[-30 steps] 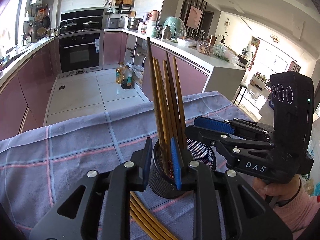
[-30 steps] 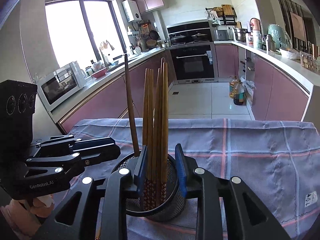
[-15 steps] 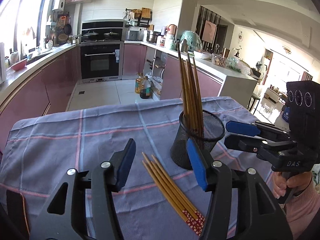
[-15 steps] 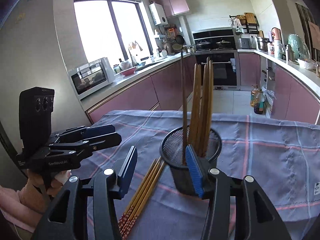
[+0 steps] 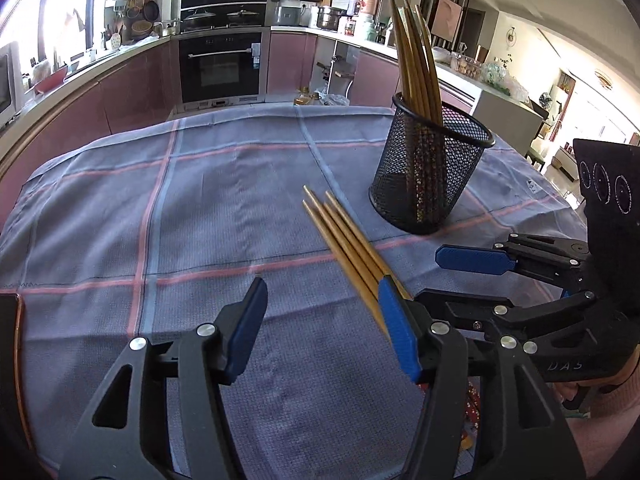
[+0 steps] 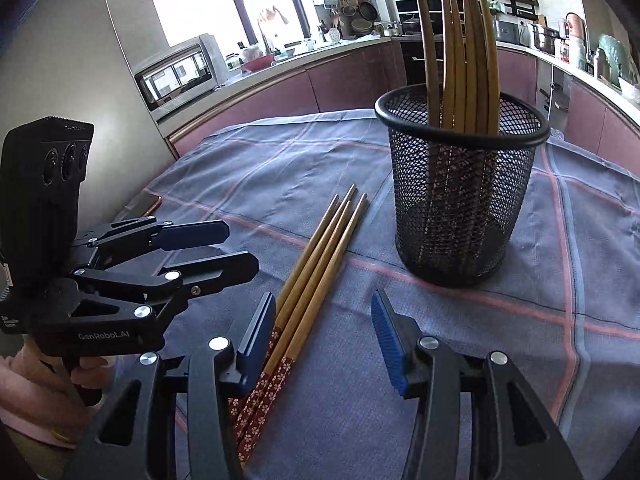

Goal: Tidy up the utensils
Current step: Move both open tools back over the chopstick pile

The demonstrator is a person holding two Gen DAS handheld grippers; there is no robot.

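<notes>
A black mesh holder [image 5: 432, 172] [image 6: 460, 196] stands on the tablecloth with several wooden chopsticks [image 5: 412, 56] [image 6: 460, 60] upright in it. Several more chopsticks [image 5: 344, 240] [image 6: 316, 276] with red flowered ends lie flat on the cloth in front of it. My left gripper [image 5: 324, 324] is open and empty, its right finger just over the lying chopsticks. My right gripper [image 6: 324, 336] is open and empty, its left finger beside their red ends. Each gripper shows in the other's view, the right one [image 5: 476, 276] and the left one [image 6: 224, 248].
The table is covered by a blue-grey cloth with pink and blue stripes [image 5: 200, 208]. A copper-edged flat object [image 6: 146, 202] lies at the table's left edge. Kitchen counters and an oven [image 5: 222, 64] stand behind.
Both grippers have opened and pulled back from the holder, leaving the upright chopsticks in it. They now sit lower, near the chopsticks lying on the cloth.
</notes>
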